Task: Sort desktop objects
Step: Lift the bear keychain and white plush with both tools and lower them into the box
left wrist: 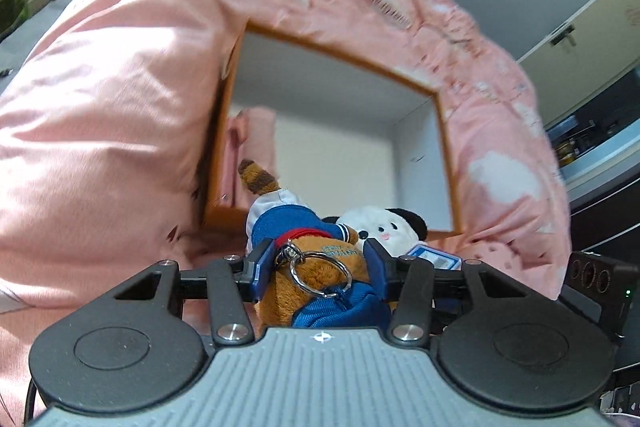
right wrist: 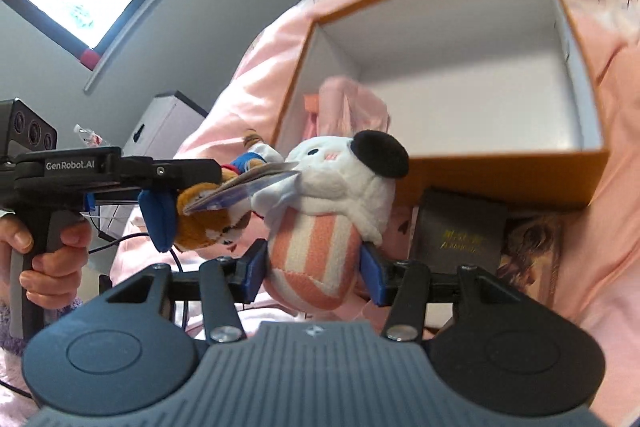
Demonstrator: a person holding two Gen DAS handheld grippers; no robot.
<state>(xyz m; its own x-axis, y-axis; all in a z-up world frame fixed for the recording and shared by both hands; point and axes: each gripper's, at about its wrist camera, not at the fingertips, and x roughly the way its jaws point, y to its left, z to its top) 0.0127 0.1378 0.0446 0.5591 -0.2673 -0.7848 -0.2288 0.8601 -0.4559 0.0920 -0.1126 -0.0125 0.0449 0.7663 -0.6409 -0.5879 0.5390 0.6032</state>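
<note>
My left gripper (left wrist: pixel 316 263) is shut on a brown plush tiger keychain (left wrist: pixel 320 267) in a blue and white sailor suit, with a metal key ring. My right gripper (right wrist: pixel 314 267) is shut on a white plush dog (right wrist: pixel 332 203) with black ears and pink-striped bottom, which carries a card tag (right wrist: pixel 244 189). Both toys are held in the air just in front of an open orange box (right wrist: pixel 500 167) with a white inside; the box (left wrist: pixel 448 163) also fills the left wrist view. The dog (left wrist: pixel 384 231) shows beyond the tiger there. The left gripper (right wrist: pixel 160 187) with the tiger (right wrist: pixel 204 219) appears at the left of the right wrist view.
A pink item (right wrist: pixel 352 103) lies inside the box at its left wall. The box rests on a pink patterned quilt (left wrist: pixel 120 107). A black booklet (right wrist: pixel 460 231) and a picture card (right wrist: pixel 532 251) lie in front of the box. A window and a grey cabinet are at the far left.
</note>
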